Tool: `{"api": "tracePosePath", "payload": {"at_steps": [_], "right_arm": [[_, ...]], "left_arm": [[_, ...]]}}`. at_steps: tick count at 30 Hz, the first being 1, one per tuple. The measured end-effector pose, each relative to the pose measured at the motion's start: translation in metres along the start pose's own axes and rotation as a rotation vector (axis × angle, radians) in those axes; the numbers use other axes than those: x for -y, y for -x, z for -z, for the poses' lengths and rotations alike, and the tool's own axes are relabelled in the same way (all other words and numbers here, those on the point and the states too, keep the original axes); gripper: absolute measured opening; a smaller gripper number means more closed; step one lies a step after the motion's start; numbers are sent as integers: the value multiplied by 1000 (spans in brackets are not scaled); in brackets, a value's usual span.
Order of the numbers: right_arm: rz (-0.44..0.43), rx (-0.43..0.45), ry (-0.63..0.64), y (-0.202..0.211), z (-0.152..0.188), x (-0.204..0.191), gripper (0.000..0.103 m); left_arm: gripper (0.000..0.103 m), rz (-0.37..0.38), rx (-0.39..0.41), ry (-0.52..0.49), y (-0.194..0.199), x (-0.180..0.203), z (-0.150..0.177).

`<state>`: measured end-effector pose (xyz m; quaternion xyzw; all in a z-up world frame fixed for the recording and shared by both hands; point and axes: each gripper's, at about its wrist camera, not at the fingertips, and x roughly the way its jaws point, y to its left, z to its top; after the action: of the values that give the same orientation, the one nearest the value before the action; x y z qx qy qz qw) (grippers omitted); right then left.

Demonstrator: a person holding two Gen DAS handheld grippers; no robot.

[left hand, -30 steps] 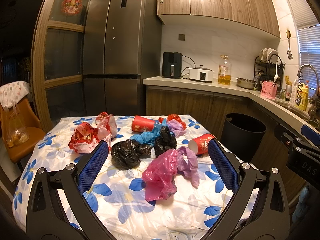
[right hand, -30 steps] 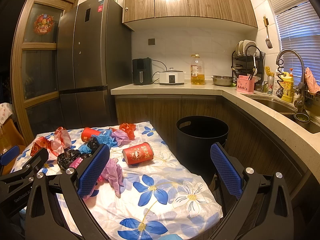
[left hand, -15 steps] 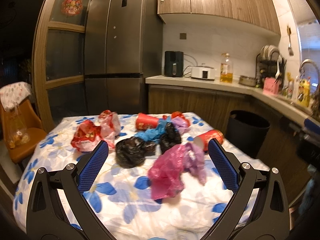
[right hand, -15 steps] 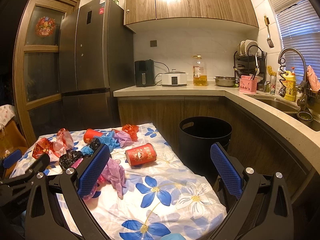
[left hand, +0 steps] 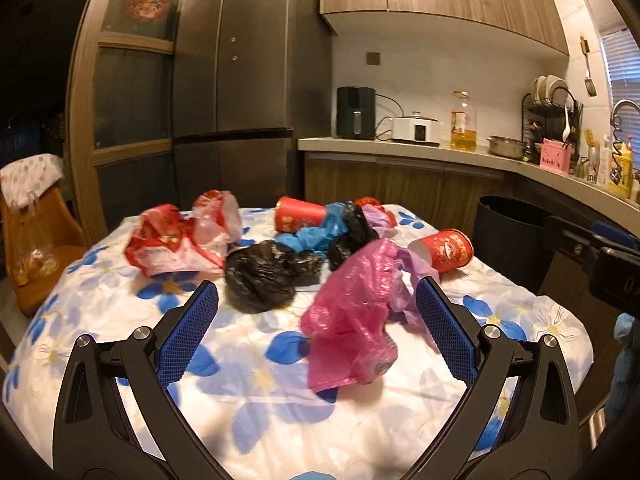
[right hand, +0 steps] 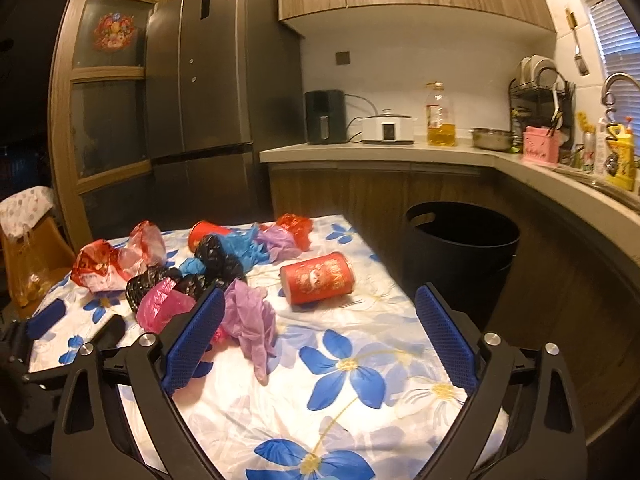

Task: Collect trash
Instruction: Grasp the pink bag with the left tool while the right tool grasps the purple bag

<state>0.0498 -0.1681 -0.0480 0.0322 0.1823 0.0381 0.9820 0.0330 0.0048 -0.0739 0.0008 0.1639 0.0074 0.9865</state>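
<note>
The left gripper [left hand: 316,308] has its two blue pads wide apart, with nothing pinched. Ahead of it, on the table with the white cloth with blue flowers [left hand: 256,392], sits the trash. Far ahead to its left is one crumpled red and white plastic bag [left hand: 168,244] with a pale pink one [left hand: 218,216] beside it. Straight ahead lie two black plastic bags [left hand: 260,276] (shiny and scrunched up), one blue glove or bag [left hand: 316,232] and one red paper cup on its side [left hand: 298,214]. Closest, between the pads, is one crinkly pink plastic bag [left hand: 352,316] touching a soft purple glove [left hand: 408,276].

The right gripper [right hand: 316,312] is wide apart too, and its pads have just closed a little with nothing between them. The purple glove lies just by its left pad. A second red paper cup [right hand: 318,278] lies on its side ahead. Further right, off the table, stands one round black bin [right hand: 460,248].
</note>
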Motion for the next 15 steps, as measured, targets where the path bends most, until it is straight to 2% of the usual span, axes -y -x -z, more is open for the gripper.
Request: {"api": "tracePosePath", "payload": {"at_steps": [1, 4, 6, 8, 10, 12, 15], "right_arm": [[-8, -2, -3, -5, 2, 1, 91], [-28, -13, -2, -19, 6, 2, 90], [-37, -25, -3, -29, 9, 2, 87], [-46, -51, -1, -40, 12, 2, 82], [-62, -93, 3, -54, 16, 0, 76], [-79, -119, 9, -64, 20, -4, 69], [-128, -142, 11, -77, 25, -12, 61]], "left_arm": [[97, 4, -3, -10, -7, 3, 2], [84, 10, -28, -16, -25, 5, 7], [69, 21, -76, -8, -39, 5, 10], [46, 35, -127, 3, -51, 3, 16], [33, 32, -154, 1, -59, 2, 22], [15, 58, -176, 13, -63, -2, 25], [8, 74, -182, 46, -62, -9, 26]]}}
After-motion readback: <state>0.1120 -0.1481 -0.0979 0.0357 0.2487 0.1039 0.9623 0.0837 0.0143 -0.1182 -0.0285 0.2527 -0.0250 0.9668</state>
